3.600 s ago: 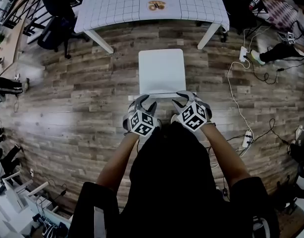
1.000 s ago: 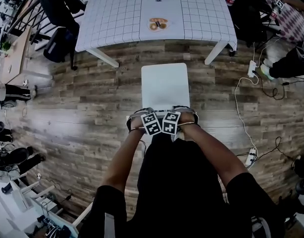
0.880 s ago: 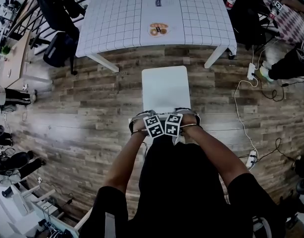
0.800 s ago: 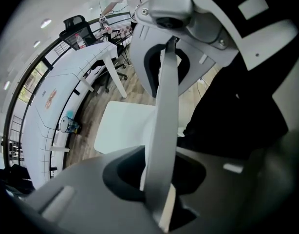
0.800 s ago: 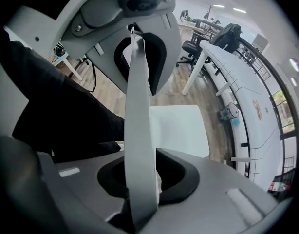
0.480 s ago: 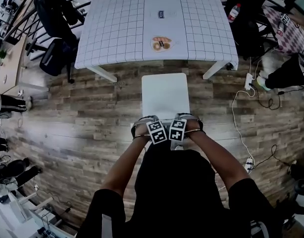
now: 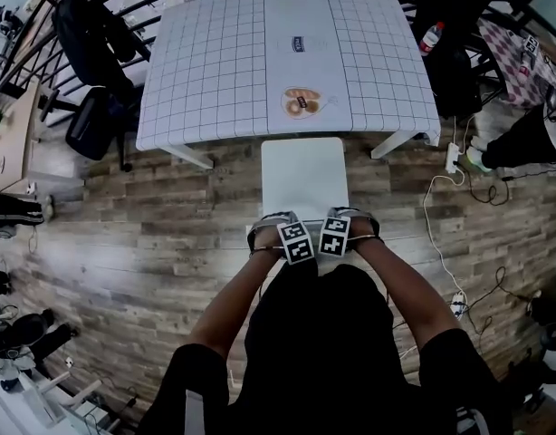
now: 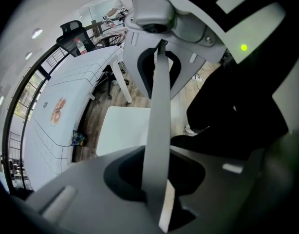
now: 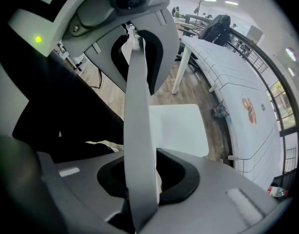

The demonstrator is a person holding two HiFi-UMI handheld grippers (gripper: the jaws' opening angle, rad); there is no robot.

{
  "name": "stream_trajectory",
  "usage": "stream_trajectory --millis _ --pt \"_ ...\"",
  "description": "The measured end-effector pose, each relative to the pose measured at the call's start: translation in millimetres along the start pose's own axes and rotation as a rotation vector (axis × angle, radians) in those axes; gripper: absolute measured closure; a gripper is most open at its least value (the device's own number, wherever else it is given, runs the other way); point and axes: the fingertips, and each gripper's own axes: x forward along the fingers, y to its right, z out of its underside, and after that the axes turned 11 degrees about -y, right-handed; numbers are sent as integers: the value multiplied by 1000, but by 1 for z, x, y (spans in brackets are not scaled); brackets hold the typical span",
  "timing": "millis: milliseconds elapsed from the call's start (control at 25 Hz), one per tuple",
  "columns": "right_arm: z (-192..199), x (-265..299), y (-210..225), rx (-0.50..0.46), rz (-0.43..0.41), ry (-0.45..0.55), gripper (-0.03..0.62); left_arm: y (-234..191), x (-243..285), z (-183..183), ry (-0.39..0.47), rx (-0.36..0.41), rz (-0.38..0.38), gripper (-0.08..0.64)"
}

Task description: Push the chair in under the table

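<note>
fingers (image 8: 76,186) of your left gripper (image 7: 295,241) clamped on the backrest (image 8: 157,121) of the chair (image 7: 303,178), just closing tighter, your right gripper (image 7: 336,236) gripping it too, just beside, seat front at the table (image 7: 215,71) near edge

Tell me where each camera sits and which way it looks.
Head view: on the person's head, looking steeply down at the chair and table; arms, dark torso, left gripper, right gripper show.
Left gripper view: on the left gripper, looking down along its jaws, just closing on the back rail; dark clothing shows.
Right gripper view: likewise, jaws gripping the same rail.
Shared: chair, table, the other gripper.
</note>
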Motion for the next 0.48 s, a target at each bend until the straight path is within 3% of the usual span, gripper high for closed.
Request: stream_trajectory --millis 320,480 --pt "0 12 43 47 16 -35 503 -42 12 -6 5 4 -12 471" --pt "2 8 41 49 19 -37 502 -39 8 -7 9 -6 -9 469"
